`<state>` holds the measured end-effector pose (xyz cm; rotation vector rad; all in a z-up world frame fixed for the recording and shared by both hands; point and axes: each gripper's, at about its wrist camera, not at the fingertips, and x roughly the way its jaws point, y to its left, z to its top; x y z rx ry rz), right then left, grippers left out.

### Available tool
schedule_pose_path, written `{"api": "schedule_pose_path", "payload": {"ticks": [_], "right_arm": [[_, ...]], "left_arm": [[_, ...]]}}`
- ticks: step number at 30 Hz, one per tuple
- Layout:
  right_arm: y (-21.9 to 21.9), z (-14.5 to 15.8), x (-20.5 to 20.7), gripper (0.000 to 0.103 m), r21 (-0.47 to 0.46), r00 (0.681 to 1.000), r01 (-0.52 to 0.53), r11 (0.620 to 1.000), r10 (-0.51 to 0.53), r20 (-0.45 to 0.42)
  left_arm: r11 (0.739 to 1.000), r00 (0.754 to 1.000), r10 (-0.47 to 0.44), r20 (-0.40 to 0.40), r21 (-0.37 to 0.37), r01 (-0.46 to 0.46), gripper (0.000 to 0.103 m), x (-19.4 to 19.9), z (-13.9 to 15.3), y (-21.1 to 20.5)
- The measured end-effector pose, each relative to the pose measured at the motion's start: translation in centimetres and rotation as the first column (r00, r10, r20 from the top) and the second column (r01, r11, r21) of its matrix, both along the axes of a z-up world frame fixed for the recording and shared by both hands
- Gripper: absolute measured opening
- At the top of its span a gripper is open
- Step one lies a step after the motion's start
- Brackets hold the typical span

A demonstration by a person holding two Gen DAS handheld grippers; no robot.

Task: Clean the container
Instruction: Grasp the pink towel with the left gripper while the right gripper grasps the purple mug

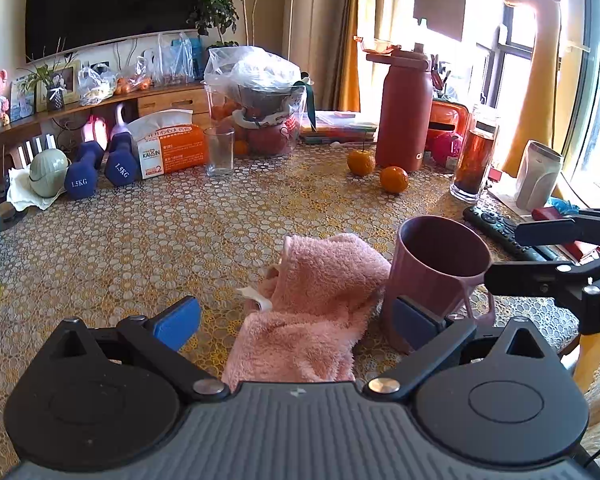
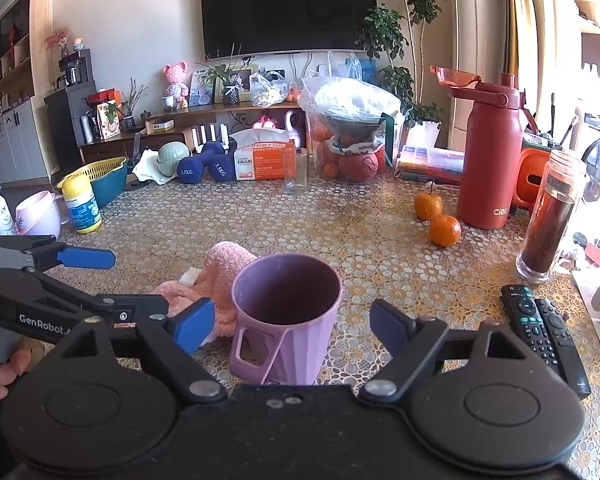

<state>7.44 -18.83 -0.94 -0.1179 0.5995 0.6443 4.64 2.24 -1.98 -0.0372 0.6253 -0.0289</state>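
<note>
1. The purple cup (image 2: 286, 316) stands upright on the table near its right edge, mouth up, directly between the right gripper's (image 2: 292, 326) wide-open, empty jaws.
2. The pink cloth (image 1: 316, 304) lies just left of the cup, between the left gripper's (image 1: 296, 320) open jaws.
3. Each gripper is nearest its own item.

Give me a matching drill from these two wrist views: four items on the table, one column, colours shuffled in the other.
Items:
1. cup
2. towel
3. dumbbells
4. tall bottle

Colours:
A. red
B. pink
C. navy blue
D. purple

Pairs: 1-D, 2-B, 3-C, 4-A
</note>
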Motion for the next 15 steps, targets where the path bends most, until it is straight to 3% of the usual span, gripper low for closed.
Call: {"api": "schedule_pose_path", "payload": {"ticks": [15], "right_arm": [[-0.1,-0.3,2.0,0.083,-0.012,0.999,-0.003,1.0,0.003,-0.032]], "left_arm": [[0.975,0.974,-0.218,-0.065,0.035,0.221,0.103,5.7,-2.5,-0.2]]}}
